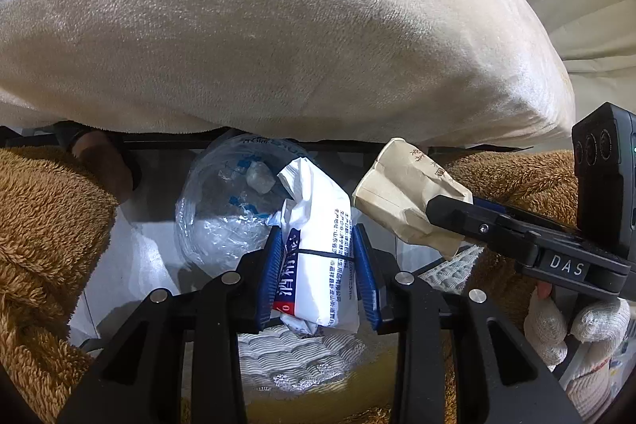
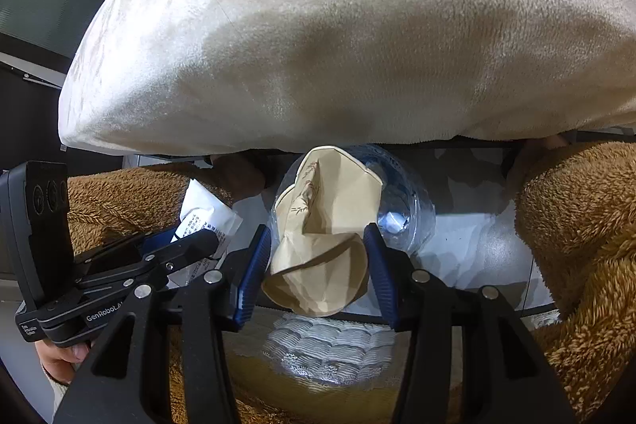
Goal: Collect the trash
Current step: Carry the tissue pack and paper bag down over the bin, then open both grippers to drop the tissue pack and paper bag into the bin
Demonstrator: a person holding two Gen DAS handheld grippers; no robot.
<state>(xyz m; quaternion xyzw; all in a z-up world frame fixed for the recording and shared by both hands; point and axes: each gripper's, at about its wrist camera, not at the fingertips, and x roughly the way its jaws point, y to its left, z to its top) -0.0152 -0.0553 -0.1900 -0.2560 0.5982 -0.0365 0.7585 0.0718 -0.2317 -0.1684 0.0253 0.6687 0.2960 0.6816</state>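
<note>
Two pieces of trash were already in hand. The white wrapper [image 1: 314, 249], printed with blue and red text, sat pinched between the blue pads of the left tongs [image 1: 318, 265], its long axis running forward along the fingers and its free end sticking out past the tips. The crumpled paper cup [image 2: 322, 237], tan with a faint plant print, was pinched crosswise by the right tongs [image 2: 318, 261], its open mouth pointing away from them.

Directly beyond and below both pairs of tongs lay a clear plastic bag [image 1: 222, 213], its mouth facing up toward them and some small scraps already inside; it looked to be the collecting bag. The cup hung right over that opening in the right wrist view, while the wrapper sat at the bag's near edge, so the right hand seemed slightly better placed to drop first.

Count: one wrapper, one cup, one bag, two tongs. A cream blanket [image 1: 278, 26] over a bed or sofa edge filled the background, and brown fleece sleeves [image 1: 43, 225] flanked the scene.
</note>
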